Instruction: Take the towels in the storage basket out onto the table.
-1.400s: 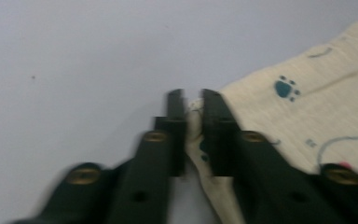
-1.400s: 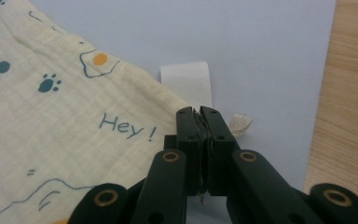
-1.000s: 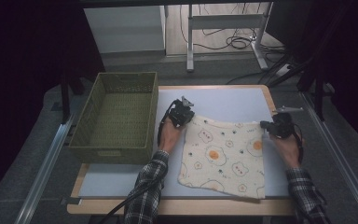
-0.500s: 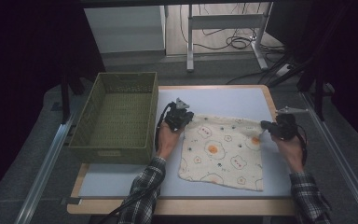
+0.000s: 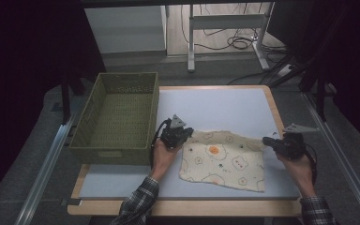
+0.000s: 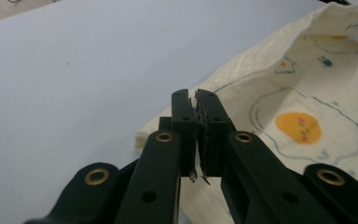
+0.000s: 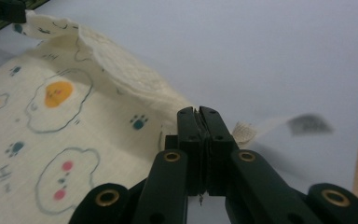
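The cloth [image 5: 225, 159] is soft cream fabric with a fine crinkled weave and printed pictures. The basket [image 5: 115, 117] looks woven, matt green. The table [image 5: 225, 105] has a smooth matt pale top and wood-coloured edge. Both grippers' jaws are matt black, probably plastic, with brass-coloured rivets.

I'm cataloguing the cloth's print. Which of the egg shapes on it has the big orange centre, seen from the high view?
The one on the cloth near its far edge, left of middle; the others are outlines with small marks.
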`<state>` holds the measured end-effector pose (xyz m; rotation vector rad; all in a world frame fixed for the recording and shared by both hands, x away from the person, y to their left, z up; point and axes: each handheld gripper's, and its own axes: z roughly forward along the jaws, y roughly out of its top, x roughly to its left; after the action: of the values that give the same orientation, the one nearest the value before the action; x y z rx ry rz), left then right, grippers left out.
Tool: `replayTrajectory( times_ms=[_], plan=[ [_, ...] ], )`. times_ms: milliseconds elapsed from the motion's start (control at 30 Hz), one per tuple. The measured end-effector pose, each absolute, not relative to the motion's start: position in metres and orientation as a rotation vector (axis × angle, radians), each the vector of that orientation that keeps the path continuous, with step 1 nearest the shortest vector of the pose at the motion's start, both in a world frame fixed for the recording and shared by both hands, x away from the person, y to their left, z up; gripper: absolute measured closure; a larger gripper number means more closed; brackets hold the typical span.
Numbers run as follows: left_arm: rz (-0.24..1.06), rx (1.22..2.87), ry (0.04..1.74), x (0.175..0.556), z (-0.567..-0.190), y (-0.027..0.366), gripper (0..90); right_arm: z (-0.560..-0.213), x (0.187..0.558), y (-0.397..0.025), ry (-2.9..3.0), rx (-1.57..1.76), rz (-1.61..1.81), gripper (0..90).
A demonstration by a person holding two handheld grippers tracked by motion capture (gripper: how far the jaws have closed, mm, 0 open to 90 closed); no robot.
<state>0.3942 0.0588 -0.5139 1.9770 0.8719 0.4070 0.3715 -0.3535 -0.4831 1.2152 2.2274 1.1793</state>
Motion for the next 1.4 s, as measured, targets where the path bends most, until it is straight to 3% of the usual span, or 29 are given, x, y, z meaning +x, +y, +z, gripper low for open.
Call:
replayTrajectory(
  times_ms=[867, 1400],
  plan=[
    [0.283, 1.918, 0.79, 0.308, -0.519, 0.081, 86.4, -0.5, 0.274, -0.357, 2.305, 1.113, 1.236, 87.9],
    [0.258, 1.937, 0.82, 0.281, -0.536, 0.092, 86.3, -0.519, 0.246, -0.357, 2.358, 1.12, 1.274, 87.7]
  ],
)
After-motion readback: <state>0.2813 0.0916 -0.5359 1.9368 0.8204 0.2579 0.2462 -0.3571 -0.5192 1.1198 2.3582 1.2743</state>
